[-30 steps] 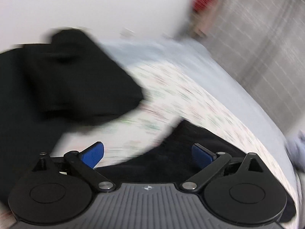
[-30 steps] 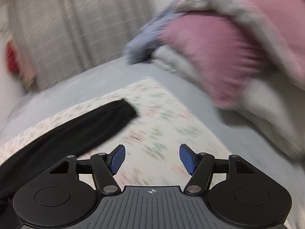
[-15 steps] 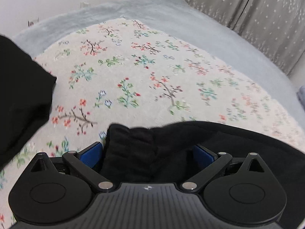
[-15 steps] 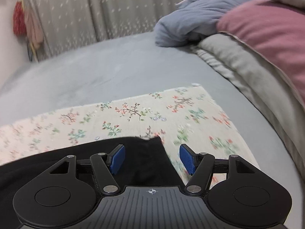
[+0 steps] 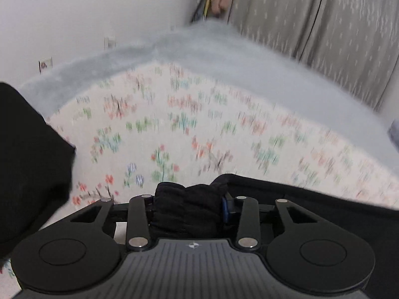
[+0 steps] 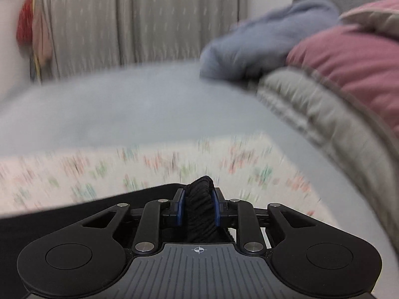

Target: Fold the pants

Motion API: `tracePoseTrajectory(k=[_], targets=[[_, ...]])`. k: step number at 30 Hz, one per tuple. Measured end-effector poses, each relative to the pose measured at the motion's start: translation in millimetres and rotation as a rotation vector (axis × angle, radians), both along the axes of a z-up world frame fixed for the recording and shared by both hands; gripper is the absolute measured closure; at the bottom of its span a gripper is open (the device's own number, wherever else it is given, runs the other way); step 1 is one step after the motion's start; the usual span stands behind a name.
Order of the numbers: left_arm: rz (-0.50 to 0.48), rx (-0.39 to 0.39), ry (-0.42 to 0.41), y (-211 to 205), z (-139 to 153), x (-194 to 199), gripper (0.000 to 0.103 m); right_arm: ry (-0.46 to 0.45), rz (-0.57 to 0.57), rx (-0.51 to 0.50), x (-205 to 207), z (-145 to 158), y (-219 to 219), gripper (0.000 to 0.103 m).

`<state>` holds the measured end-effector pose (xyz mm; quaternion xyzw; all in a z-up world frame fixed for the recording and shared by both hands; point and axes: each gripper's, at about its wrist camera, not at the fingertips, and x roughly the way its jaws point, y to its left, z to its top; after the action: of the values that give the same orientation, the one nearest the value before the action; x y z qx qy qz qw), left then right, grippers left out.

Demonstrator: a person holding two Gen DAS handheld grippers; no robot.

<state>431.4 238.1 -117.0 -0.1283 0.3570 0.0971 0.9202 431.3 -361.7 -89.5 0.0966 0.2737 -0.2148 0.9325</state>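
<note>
Left wrist view: left gripper (image 5: 187, 205) clamped on a bunched wad of the black pants (image 5: 311, 199), remainder trailing right and low across the floral sheet (image 5: 199, 129). More black fabric (image 5: 30, 162) at left edge; whether same garment, cannot tell. Risk: thick, uneven bunch could slip out under pull. Grey bedding (image 5: 224, 57), wall, curtain (image 5: 311, 25) behind.

Right wrist view: right gripper (image 6: 198, 210) pinching a ribbed fold of pants (image 6: 62, 214). Risk: uneven lift skewing the fold. Piled duvet (image 6: 349, 74) close by at right.
</note>
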Motion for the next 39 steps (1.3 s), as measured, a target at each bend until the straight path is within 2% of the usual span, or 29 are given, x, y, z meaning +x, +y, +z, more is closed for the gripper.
tracePoseTrajectory(k=[4,7,9,11,13,15,17,20,23,26,28,30,32,35,37,39], targets=[[0.008,-0.009,-0.078,5.6,28.0,-15.1,0.065,-0.033,0.011,-0.017,-28.8,47.4,0.0,0.083],[0.016,-0.031,-0.100,9.8,34.7,-16.7,0.065,-0.030,0.010,-0.013,-46.1,68.8,-2.2,0.083],[0.011,-0.011,-0.085,5.4,28.8,-13.9,0.065,0.007,0.002,-0.017,-48.6,66.5,-0.5,0.083],[0.007,0.003,-0.068,2.1,20.8,-11.5,0.065,0.066,-0.009,-0.035,-42.8,52.4,4.1,0.083],[0.008,-0.009,-0.071,3.4,18.3,-11.1,0.065,0.089,-0.015,-0.036,-39.6,37.7,10.7,0.083],[0.006,-0.009,-0.078,6.0,24.2,-16.0,0.065,0.062,-0.030,-0.020,-43.3,34.4,15.1,0.083],[0.000,-0.005,-0.101,9.6,38.3,-25.5,0.065,0.005,-0.038,-0.002,-54.1,46.7,16.3,0.083],[-0.003,-0.020,-0.165,15.9,60.6,-51.3,0.065,-0.090,-0.030,0.038,-88.8,85.1,14.4,0.083],[-0.012,-0.053,-0.232,22.5,74.4,-88.4,0.065,-0.151,-0.013,0.061,-143.0,118.4,16.5,0.083],[-0.030,-0.085,-0.282,28.5,74.7,-134.8,0.065,-0.182,0.017,0.076,-212.0,131.5,22.3,0.083],[-0.063,-0.089,-0.302,30.8,68.1,-170.6,0.065,-0.201,0.027,0.101,-261.8,124.6,25.4,0.083],[-0.109,-0.064,-0.307,32.9,54.2,-203.0,0.065,-0.184,0.033,0.116,-310.5,101.1,28.4,0.083],[-0.147,-0.038,-0.279,36.6,34.7,-225.4,0.064,-0.133,0.038,0.141,-347.7,63.8,29.4,0.083],[-0.205,-0.004,-0.201,40.2,6.4,-238.9,0.059,-0.069,0.040,0.184,-389.6,5.0,37.3,0.082],[-0.210,-0.021,-0.155,46.3,-0.5,-245.1,0.049,-0.071,0.027,0.222,-414.1,-20.2,42.2,0.082],[-0.185,-0.083,-0.166,60.2,2.4,-256.0,0.041,-0.096,0.018,0.296,-435.6,-32.0,41.9,0.080]])
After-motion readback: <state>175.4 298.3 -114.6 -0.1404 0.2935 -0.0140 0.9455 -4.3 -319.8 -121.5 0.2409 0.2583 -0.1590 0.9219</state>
